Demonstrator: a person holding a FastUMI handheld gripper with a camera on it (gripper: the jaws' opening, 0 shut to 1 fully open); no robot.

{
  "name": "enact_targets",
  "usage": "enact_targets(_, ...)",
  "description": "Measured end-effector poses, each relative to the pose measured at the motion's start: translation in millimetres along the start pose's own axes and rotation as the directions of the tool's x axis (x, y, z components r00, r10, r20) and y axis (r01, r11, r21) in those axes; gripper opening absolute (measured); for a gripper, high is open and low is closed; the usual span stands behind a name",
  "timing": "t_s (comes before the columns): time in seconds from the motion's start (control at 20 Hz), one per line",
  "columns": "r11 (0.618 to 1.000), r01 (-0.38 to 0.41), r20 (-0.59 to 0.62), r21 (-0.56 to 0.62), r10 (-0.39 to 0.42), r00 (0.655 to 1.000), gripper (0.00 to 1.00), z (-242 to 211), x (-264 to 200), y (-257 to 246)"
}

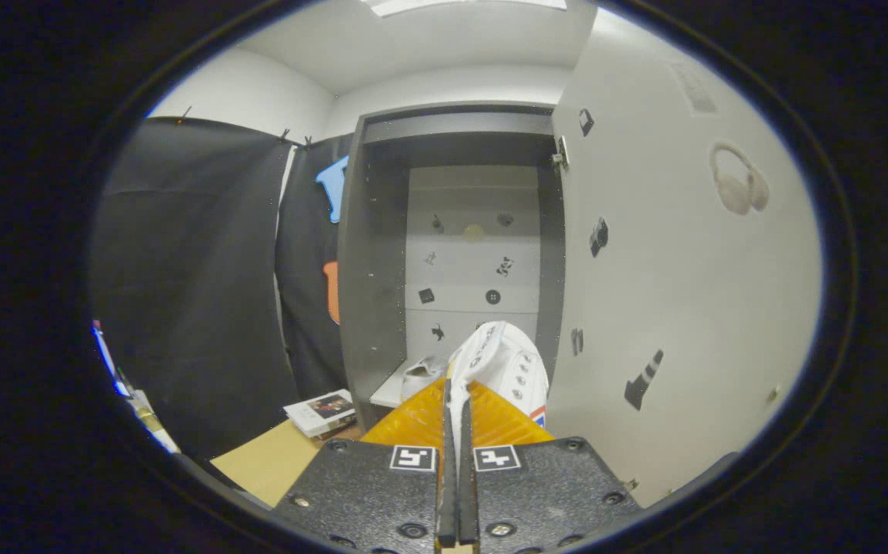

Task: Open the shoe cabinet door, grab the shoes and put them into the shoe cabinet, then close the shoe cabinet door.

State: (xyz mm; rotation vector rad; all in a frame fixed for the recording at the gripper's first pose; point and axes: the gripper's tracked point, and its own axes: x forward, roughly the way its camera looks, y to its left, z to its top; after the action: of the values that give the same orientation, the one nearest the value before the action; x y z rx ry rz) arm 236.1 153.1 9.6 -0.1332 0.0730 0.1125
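The tool (pixel 457 400) pinches the rim of a white shoe (pixel 502 362), its fingers nearly together on it; the shoe hangs just ahead, at the mouth of the open dark cabinet (pixel 371 254); a second white shoe (pixel 422 375) sits on the bottom shelf inside; the white door (pixel 682 308) stands swung open alongside; a booklet (pixel 322 412) lies on the floor.

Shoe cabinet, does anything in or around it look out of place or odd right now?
Nothing stands out. The cabinet door stands open, one shoe sits on the shelf, and the gripper is shut on a second shoe just in front of the opening.
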Motion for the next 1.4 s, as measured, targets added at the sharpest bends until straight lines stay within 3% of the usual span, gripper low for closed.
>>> enact_targets(0.15,0.998,0.0,0.022,-0.065,0.002,1.0,0.05,19.5,32.4,4.1)
enact_targets(0.35,0.997,-0.017,-0.008,-0.069,0.017,1.0,0.05,23.9,75.6,15.1)
enact_targets(0.65,0.996,0.026,-0.027,-0.086,-0.029,0.999,0.05,18.7,161.7,6.0)
enact_targets(0.95,0.996,0.077,-0.108,-0.044,-0.081,0.991,0.05,-30.9,241.9,-26.4)
enact_targets(1.4,0.972,0.08,-0.113,-0.219,-0.107,0.988,0.08,-101.6,334.6,-53.3)
